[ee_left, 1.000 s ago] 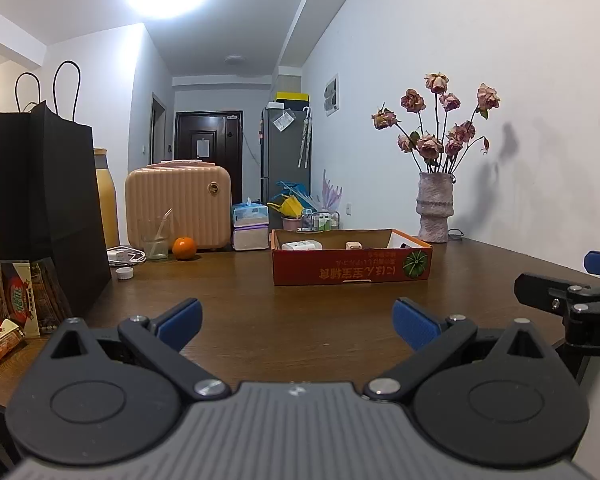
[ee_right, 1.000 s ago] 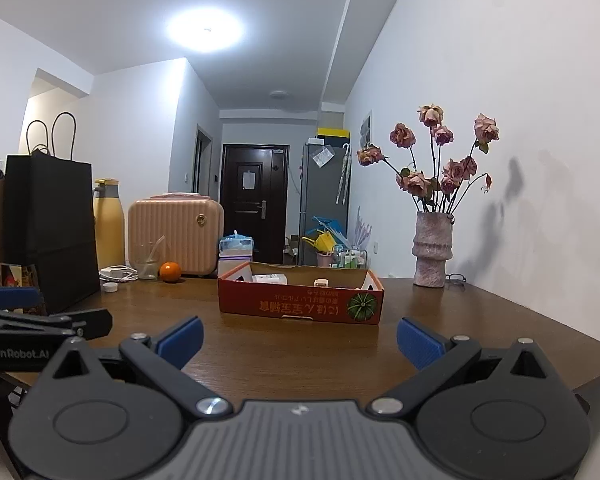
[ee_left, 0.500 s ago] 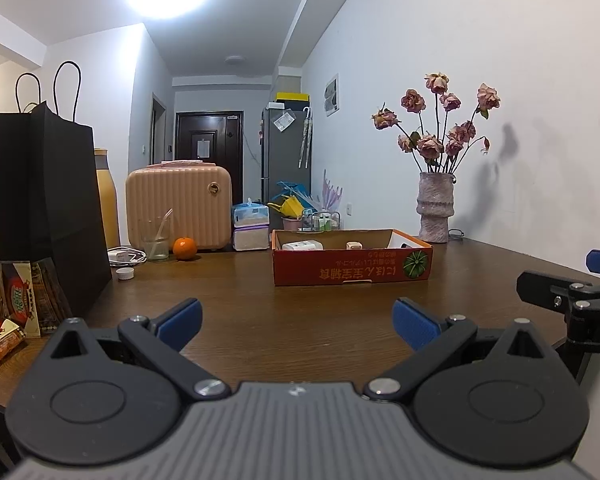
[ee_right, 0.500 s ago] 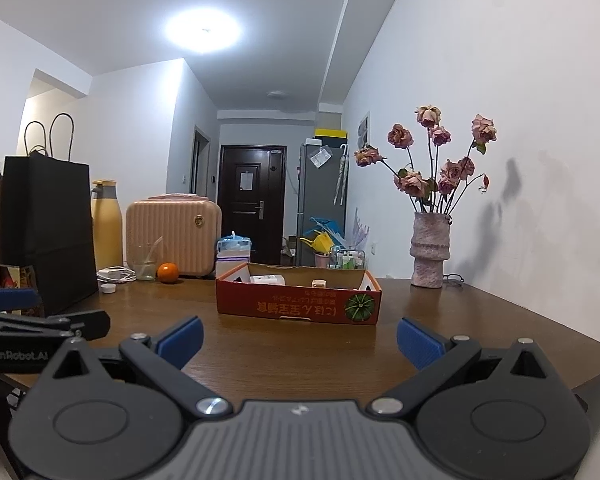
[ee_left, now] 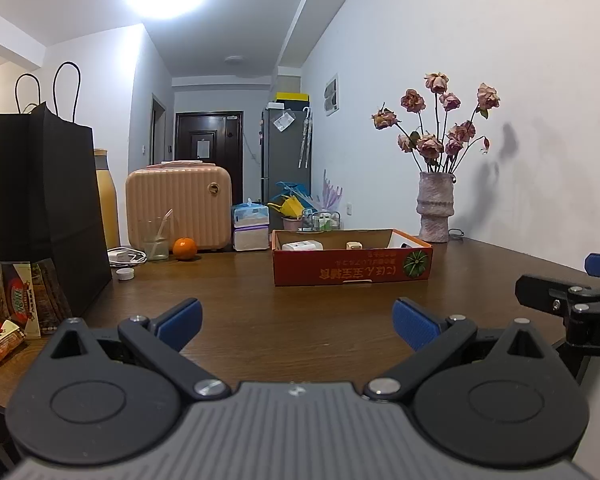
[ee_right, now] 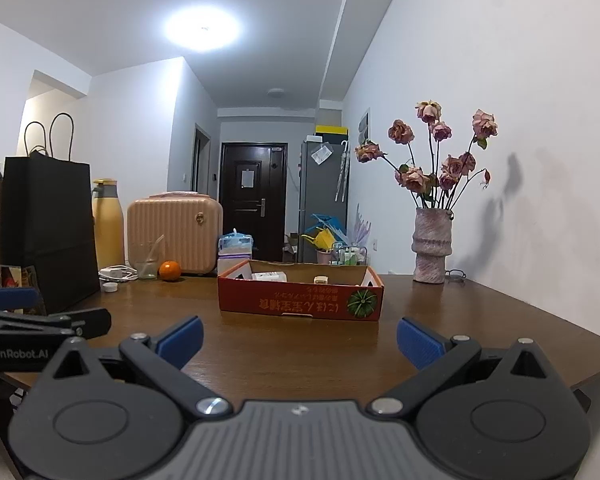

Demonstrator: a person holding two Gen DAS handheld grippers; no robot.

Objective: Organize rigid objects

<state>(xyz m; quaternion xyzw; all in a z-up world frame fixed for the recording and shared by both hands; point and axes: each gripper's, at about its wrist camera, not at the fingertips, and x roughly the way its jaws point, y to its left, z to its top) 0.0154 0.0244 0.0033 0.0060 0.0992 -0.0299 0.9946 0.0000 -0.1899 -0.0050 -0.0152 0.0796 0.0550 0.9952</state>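
The table (ee_left: 300, 320) is being cut off at lower left. The box (ee_left: 352, 268) is being shown at frame centre, its small contents hard to make out. Both the left gripper (ee_left: 296, 316) and the right gripper (ee_right: 298, 338) are being held spread, empty.

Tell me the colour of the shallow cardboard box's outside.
Red, with a green round print; the cardboard box shows best in the right wrist view.

Both hand-held grippers, left (ee_left: 296, 322) and right (ee_right: 299, 340), gape empty.
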